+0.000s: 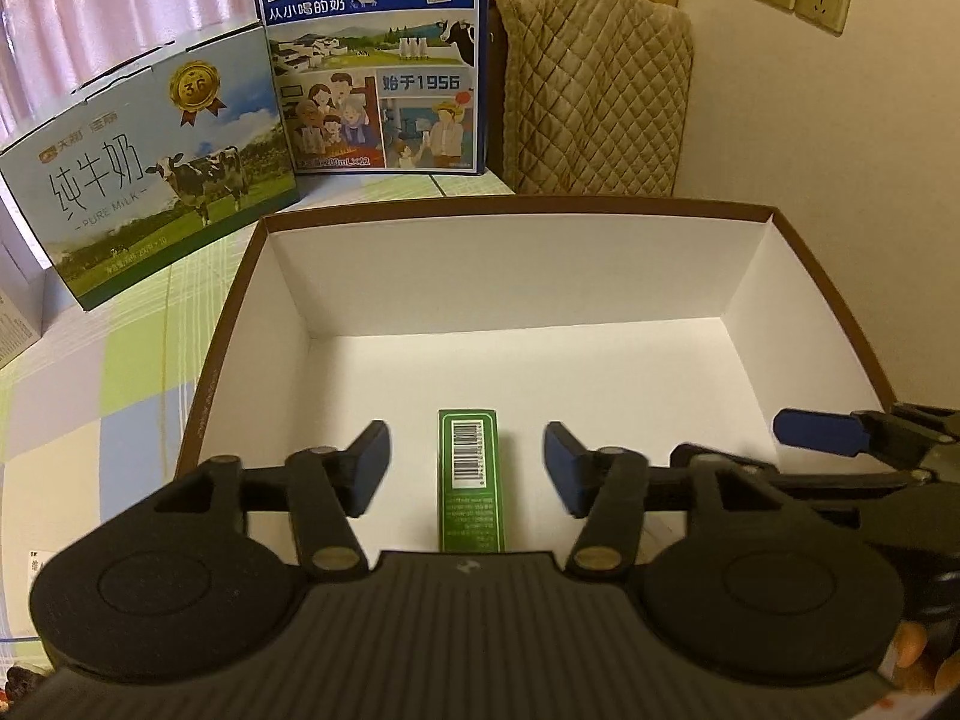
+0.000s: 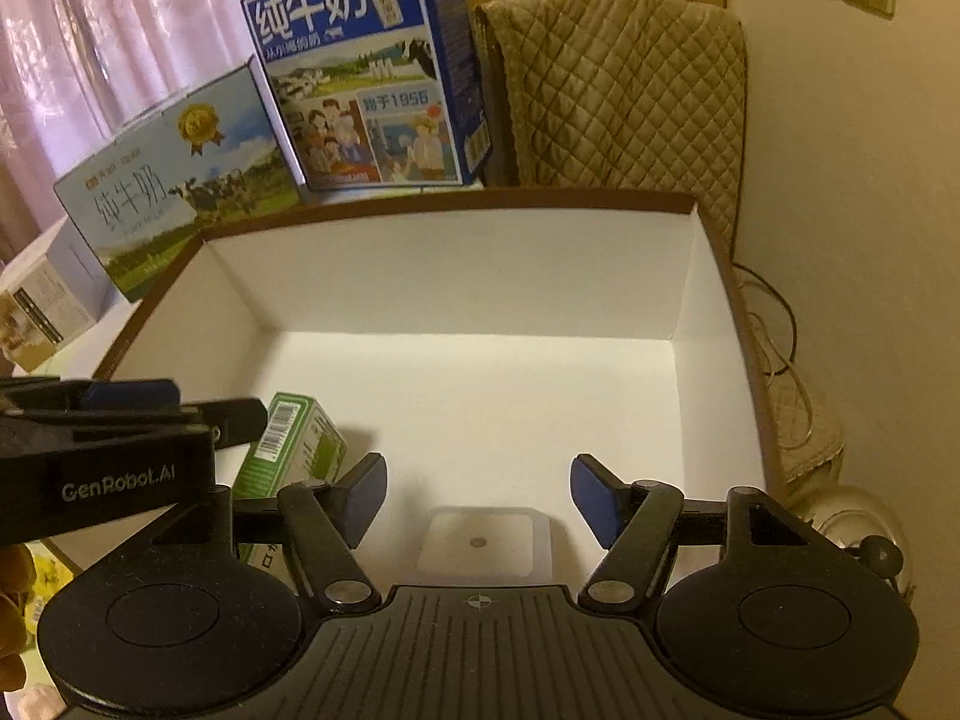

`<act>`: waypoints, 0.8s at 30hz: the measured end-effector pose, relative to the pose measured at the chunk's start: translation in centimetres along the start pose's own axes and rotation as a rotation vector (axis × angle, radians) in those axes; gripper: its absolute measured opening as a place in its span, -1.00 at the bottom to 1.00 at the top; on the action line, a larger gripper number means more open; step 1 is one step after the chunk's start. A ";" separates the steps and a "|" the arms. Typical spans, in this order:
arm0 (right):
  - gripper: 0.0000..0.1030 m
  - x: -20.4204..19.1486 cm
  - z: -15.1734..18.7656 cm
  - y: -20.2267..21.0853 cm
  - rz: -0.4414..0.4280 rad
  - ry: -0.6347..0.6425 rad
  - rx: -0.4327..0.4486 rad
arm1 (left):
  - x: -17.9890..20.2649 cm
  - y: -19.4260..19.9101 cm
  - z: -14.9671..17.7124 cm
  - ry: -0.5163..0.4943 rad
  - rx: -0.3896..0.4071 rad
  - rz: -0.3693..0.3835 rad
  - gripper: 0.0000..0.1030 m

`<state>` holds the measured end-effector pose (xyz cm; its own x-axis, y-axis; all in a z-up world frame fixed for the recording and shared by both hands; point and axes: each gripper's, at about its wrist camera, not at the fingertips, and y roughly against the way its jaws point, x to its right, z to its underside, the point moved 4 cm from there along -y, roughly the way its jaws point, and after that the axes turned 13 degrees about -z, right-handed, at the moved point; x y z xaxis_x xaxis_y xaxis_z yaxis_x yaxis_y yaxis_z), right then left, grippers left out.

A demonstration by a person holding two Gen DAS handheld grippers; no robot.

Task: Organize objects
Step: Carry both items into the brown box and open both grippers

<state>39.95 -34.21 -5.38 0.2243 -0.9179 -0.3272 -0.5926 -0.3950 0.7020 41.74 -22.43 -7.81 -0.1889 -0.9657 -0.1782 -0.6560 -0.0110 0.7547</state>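
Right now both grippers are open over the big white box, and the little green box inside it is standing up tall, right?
Not quite. The little green box is lying flat on its side on the floor of the big white box, barcode facing up, as the left wrist view shows. The rest is right: the left gripper and the right gripper are both open over it.

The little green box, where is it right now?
The little green box lies on the floor of the big white box, between the open fingers of the left gripper. In the right wrist view it sits left of the small clear container.
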 end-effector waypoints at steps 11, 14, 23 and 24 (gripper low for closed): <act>0.34 -0.3 1.1 3.8 -0.019 -0.036 0.035 | -1.3 4.2 1.0 0.004 0.028 0.009 0.56; 0.37 -1.1 1.5 5.4 -0.027 -0.038 0.047 | -2.1 6.4 1.4 0.026 0.040 0.022 0.66; 0.47 -4.6 2.7 11.4 -0.081 -0.044 0.105 | -5.2 14.8 4.4 0.059 0.092 0.014 0.90; 0.48 -5.1 3.0 12.1 -0.086 -0.042 0.110 | -5.7 15.7 4.9 0.063 0.097 0.006 0.90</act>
<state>29.34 -34.17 2.91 0.2473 -0.8775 -0.4109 -0.6543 -0.4640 0.5971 28.91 -15.80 1.93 -0.1489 -0.9800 -0.1318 -0.7229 0.0169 0.6907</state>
